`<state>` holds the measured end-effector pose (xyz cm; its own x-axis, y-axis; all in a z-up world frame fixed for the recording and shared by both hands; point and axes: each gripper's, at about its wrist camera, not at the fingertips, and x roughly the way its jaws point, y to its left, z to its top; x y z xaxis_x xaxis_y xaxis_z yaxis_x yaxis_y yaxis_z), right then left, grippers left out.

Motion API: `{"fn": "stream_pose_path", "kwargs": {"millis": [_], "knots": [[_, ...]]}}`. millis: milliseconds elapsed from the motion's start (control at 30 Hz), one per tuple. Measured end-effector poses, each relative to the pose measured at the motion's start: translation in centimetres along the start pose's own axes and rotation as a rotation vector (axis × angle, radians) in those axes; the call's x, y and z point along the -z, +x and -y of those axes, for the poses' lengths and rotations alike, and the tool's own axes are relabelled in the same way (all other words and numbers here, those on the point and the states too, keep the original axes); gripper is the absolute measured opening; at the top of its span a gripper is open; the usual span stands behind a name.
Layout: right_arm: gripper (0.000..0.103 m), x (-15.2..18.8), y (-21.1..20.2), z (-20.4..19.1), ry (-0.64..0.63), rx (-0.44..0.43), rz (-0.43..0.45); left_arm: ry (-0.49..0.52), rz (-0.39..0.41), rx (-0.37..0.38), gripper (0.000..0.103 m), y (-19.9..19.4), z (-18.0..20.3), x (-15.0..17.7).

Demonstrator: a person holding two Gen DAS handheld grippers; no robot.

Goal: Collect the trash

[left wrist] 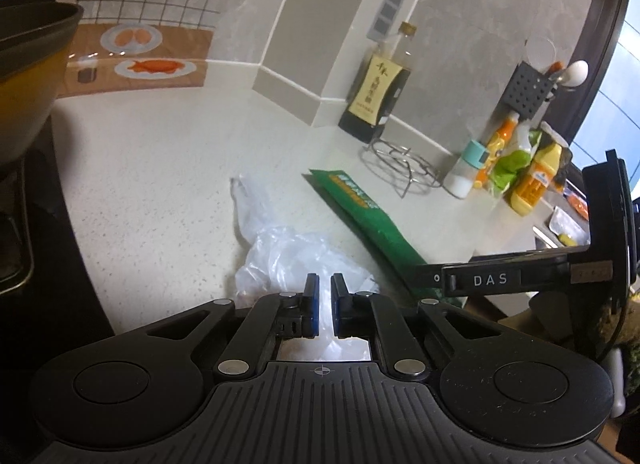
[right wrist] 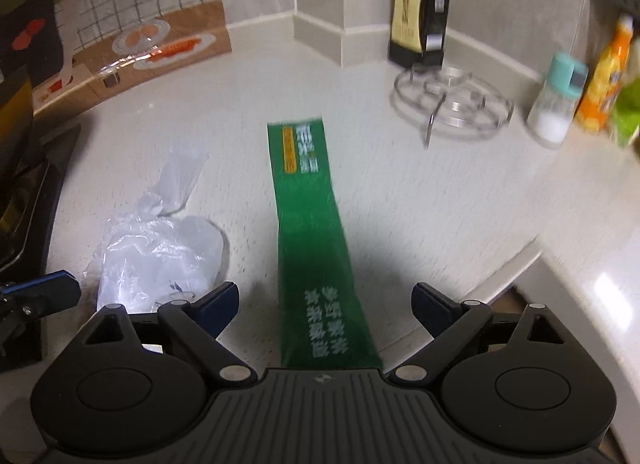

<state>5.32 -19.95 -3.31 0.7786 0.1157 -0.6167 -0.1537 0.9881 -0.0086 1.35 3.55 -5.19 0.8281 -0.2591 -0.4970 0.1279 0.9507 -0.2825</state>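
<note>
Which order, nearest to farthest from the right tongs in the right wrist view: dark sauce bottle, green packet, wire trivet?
1. Green packet: between the open right tongs, running straight ahead.
2. Wire trivet: ahead, to the right.
3. Dark sauce bottle: behind the trivet, by the wall.

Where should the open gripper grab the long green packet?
Probably the near end of the green packet, coming in along its length. It lies flat and narrow on the counter, already between the right gripper's open fingers, so they can close across its width.
</note>
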Motion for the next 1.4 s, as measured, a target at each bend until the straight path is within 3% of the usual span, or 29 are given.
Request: {"fn": "stream_pose_path", "kwargs": {"millis": [133,233,400,567,767,1033,1067,1100,1200,1300,1400], "knots": [[0.094,0.0,0.1,-0.6,-0.035,-0.007,0.015,-0.002,-0.001,-0.017,0.009,-0.2,0.1,0.0],[0.085,0.0,0.8,-1.3,-0.028,-0.036,-0.003,-0.012,0.001,-0.033,0.009,-0.7,-0.1,0.2],[0.057,0.2,1.5,-2.8,-0.051,-0.103,-0.044,-0.032,-0.002,-0.051,0.009,-1.1,-0.7,0.3],[0.057,-0.2,1.4,-3.8,-0.113,-0.092,-0.028,-0.06,0.006,-0.052,0.009,-1.6,-1.2,0.6],[0.069,-2.9,1.8,-2.9,-0.069,-0.043,0.041,-0.073,-0.002,-0.054,0.009,-1.8,-1.5,0.8],[0.069,-4.5,6.1,-2.4,0.008,0.034,-0.021,-0.078,-0.005,-0.052,0.009,-1.7,-1.8,0.7],[0.063,-4.4,6.3,-2.4,0.009,0.032,-0.031,-0.084,-0.004,-0.053,0.009,-1.7,-1.9,0.7],[0.05,-4.2,6.4,-2.5,0.004,0.026,-0.039,-0.089,-0.002,-0.053,0.009,-1.7,-2.0,0.7],[0.036,-3.8,6.0,-2.8,-0.037,0.007,-0.05,-0.107,0.015,-0.056,0.009,-2.0,-2.3,0.5],[0.028,-3.3,4.7,-3.0,-0.065,-0.038,-0.052,-0.123,0.034,-0.061,0.009,-2.5,-2.9,-0.2],[0.026,-2.2,3.3,-2.9,-0.068,-0.081,-0.048,-0.139,0.021,-0.072,0.01,-2.2,-3.0,-1.0]]}}
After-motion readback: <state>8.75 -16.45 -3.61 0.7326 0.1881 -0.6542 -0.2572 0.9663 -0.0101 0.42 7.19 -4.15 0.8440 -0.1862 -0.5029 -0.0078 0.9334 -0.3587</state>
